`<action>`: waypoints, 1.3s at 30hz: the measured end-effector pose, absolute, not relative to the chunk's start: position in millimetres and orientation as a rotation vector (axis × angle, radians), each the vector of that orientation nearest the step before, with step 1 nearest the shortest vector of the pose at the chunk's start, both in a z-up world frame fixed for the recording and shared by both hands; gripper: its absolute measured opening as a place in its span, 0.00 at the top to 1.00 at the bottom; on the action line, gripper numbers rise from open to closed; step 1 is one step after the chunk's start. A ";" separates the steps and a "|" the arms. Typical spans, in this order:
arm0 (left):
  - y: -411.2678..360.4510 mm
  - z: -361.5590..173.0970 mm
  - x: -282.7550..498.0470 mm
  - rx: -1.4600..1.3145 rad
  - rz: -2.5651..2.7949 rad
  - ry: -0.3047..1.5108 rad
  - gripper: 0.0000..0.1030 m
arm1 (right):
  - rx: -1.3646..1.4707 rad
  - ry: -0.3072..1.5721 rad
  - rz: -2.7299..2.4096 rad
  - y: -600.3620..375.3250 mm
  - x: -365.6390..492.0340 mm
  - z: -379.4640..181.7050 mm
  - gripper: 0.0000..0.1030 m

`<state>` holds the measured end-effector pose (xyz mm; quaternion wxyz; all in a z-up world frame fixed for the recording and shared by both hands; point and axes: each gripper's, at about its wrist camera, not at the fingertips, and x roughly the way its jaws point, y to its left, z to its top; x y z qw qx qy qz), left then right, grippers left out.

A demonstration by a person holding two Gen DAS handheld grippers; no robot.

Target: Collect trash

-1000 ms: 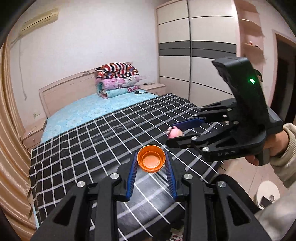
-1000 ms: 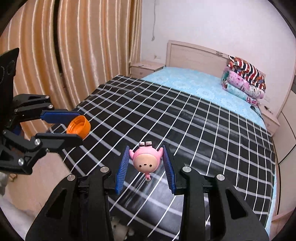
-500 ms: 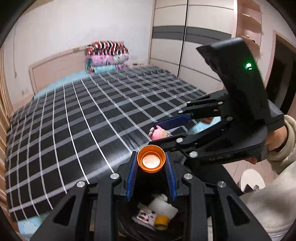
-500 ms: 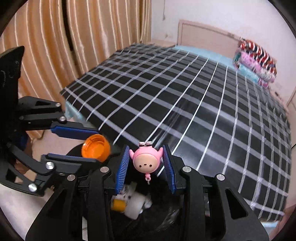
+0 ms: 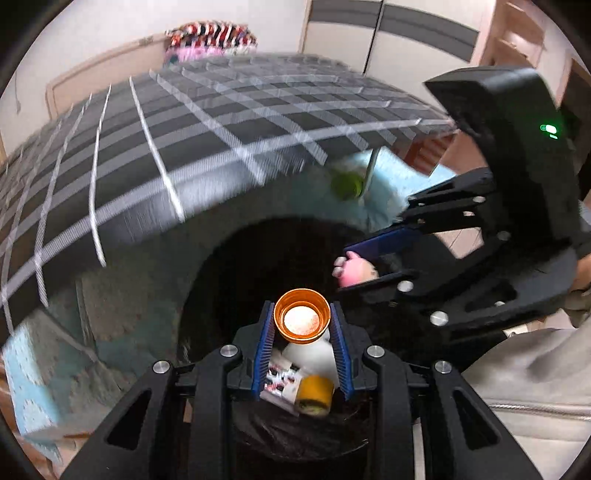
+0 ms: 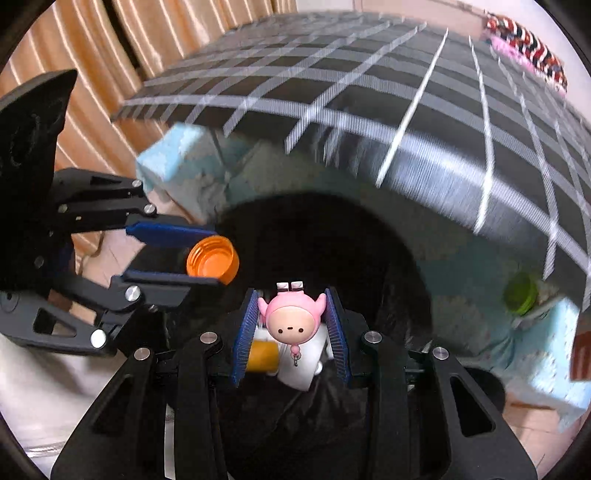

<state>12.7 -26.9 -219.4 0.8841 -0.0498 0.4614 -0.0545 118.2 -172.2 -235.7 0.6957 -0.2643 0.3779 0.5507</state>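
My left gripper (image 5: 301,325) is shut on an orange bottle cap (image 5: 301,316), also seen from the right wrist view (image 6: 213,261). My right gripper (image 6: 291,323) is shut on a small pink doll figure (image 6: 291,320), which also shows in the left wrist view (image 5: 352,270). Both grippers hang over a black-lined trash bin (image 5: 258,258) that stands against the foot of the bed. Inside the bin lie a white bottle (image 5: 308,356), a yellow roll (image 5: 314,395) and a printed wrapper (image 5: 279,376).
The bed with a black-and-white checked cover (image 5: 184,140) rises just behind the bin, with a light-blue sheet side (image 6: 480,295). A green ball-like thing (image 5: 345,186) sits by the bed edge. Curtains (image 6: 110,55) hang on the left, a wardrobe (image 5: 406,33) at the back.
Both grippers have tilted downward and moved lower, closer over the bin, each holding its item. The bed has risen in view and the bin's inside fills the centre.
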 end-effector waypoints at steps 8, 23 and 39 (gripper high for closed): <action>-32.5 -261.4 19.5 -0.123 -0.103 1.089 0.72 | -0.636 0.913 1.191 -166.6 108.8 -274.7 0.65; -31.4 -278.0 29.8 -0.137 -0.065 1.183 0.72 | -0.612 0.994 1.160 -155.9 115.6 -291.6 0.64; -23.6 -248.3 21.3 -0.179 -0.043 1.133 0.45 | -0.523 0.965 1.154 -176.2 122.3 -265.0 0.50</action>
